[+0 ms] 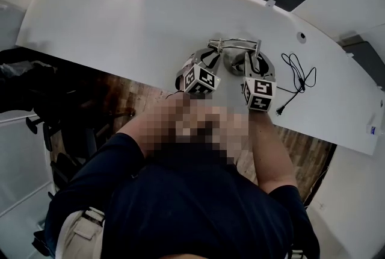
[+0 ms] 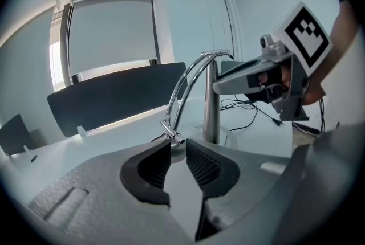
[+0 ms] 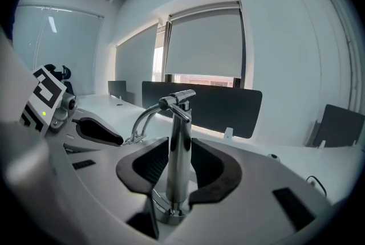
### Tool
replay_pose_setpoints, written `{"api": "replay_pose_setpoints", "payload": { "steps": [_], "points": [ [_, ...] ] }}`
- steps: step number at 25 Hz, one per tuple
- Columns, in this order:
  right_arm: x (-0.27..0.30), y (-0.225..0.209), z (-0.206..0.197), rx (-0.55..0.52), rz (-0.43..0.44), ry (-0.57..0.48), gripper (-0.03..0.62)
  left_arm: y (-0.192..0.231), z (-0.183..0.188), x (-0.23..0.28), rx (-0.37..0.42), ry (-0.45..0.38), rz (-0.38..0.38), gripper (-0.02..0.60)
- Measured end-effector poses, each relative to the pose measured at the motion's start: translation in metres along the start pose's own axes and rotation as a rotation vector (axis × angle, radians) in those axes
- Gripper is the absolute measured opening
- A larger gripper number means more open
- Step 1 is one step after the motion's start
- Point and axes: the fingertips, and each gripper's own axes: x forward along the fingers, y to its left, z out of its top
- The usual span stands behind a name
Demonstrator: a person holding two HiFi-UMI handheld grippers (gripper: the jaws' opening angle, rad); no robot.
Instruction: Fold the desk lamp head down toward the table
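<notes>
A chrome desk lamp [image 1: 234, 53] stands on the white table [image 1: 120, 23]. It has an upright post [image 3: 179, 141] and a curved double-rod arm [image 2: 188, 81] that arches over and down to its left. My right gripper [image 3: 179, 167] is shut on the post just above the round base [image 3: 171, 215]. My left gripper [image 2: 178, 152] is open with a narrow gap, and the arm's lower end [image 2: 171, 134] sits just beyond its tips. Nothing lies between the left pads. In the head view both grippers [image 1: 207, 58] [image 1: 252, 62] flank the lamp.
A black cable [image 1: 298, 80] lies coiled on the table to the lamp's right. A dark partition [image 2: 114, 96] runs along the table's far edge. Wooden floor [image 1: 132, 92] shows below the near edge, where the person stands.
</notes>
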Motion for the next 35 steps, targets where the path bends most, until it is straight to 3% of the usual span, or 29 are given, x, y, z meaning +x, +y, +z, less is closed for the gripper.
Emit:
{"api": "replay_pose_setpoints", "payload": {
  "steps": [6,10,16,26,31,35],
  "points": [
    [-0.029,0.011,-0.004,0.042,-0.017,-0.001,0.126,0.009,0.022,-0.045,0.002,-0.060,-0.017,0.078],
    [-0.059,0.032,0.001,0.065,0.005,-0.020,0.124,0.005,0.053,-0.089,-0.004,-0.164,-0.040,0.077],
    [-0.106,0.082,0.036,0.091,0.076,-0.107,0.101,-0.008,0.086,-0.161,-0.038,-0.287,-0.138,0.077],
    [-0.174,0.159,0.106,0.082,0.213,-0.241,0.035,-0.023,0.110,-0.247,-0.092,-0.408,-0.301,0.034],
    [-0.196,0.178,0.126,0.077,0.237,-0.287,0.017,-0.023,0.116,-0.276,-0.101,-0.461,-0.328,0.007],
    [-0.200,0.191,0.121,0.089,0.241,-0.280,0.011,-0.023,0.108,-0.286,-0.128,-0.475,-0.328,0.006]
  ]
}}
